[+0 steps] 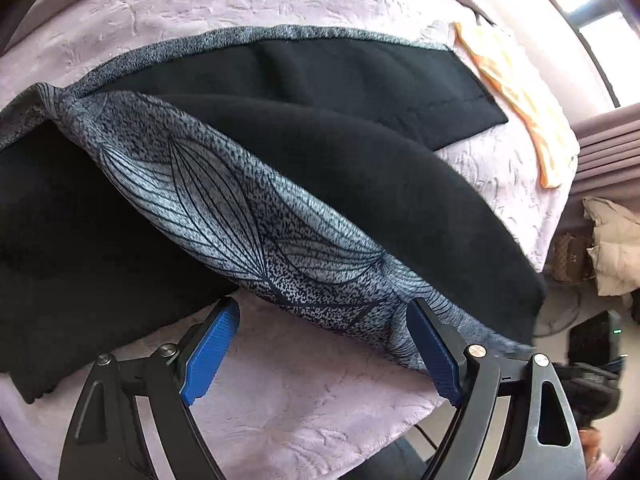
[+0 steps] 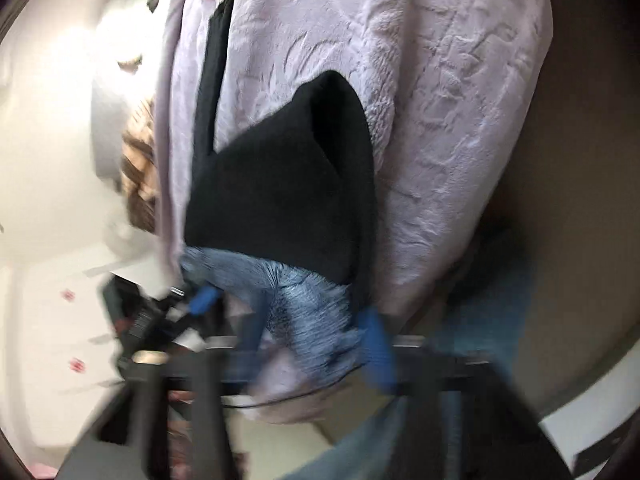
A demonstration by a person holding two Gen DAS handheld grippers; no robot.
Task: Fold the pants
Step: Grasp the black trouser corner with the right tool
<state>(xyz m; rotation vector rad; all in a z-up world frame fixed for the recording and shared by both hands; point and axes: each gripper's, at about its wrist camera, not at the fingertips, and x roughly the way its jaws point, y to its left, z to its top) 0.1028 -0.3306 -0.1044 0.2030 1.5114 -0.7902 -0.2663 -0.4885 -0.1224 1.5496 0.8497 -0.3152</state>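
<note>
Folding black fleece-lined pants with grey leaf-print shell (image 1: 248,216) on lilac bed cover (image 1: 304,400): left claw (image 1: 324,344) wide, empty; right claw (image 2: 372,340) pinched on hem at five o'clock; keep tension.

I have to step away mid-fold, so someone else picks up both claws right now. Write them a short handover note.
Left claw: open, empty, hovering at the near edge of the pants, one pad against the patterned fabric.
Right claw: shut; the view is blurred, but it seems to pinch the patterned hem.
Pants: on the lilac blanket, black lining showing, one leg flat, the other lifted across it.
Done: fold begun.
Left: lay the lifted leg down, align edges, fold again.
</note>
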